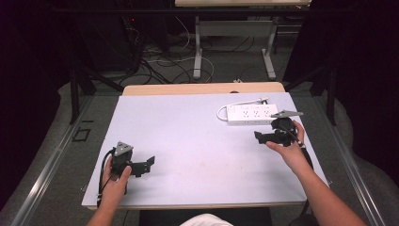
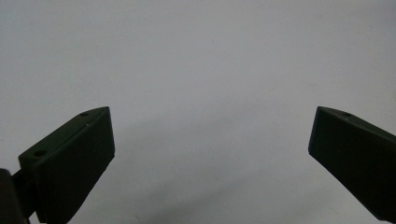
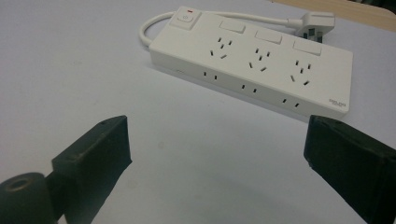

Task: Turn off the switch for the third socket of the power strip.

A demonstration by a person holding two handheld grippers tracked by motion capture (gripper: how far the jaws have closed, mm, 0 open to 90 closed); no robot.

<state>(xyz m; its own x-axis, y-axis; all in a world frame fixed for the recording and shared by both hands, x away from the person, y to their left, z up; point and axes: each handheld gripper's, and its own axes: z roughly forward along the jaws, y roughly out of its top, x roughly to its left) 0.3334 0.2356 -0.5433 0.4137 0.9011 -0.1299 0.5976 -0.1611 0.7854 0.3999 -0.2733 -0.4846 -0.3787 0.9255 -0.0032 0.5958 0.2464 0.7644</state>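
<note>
A white power strip with a switch and three socket groups lies at the table's far right, and its cord loops back to a plug. My right gripper hovers just in front of the strip, open, with nothing between its jaws. The right gripper view shows the power strip lying beyond the open right gripper, with the plug behind it. My left gripper rests near the front left of the table, open and empty. In the left gripper view, the left gripper points at bare table surface.
The work surface is a pale grey mat on a wooden table. Behind the table stand another table's metal legs and loose floor cables. Dark curtains close both sides.
</note>
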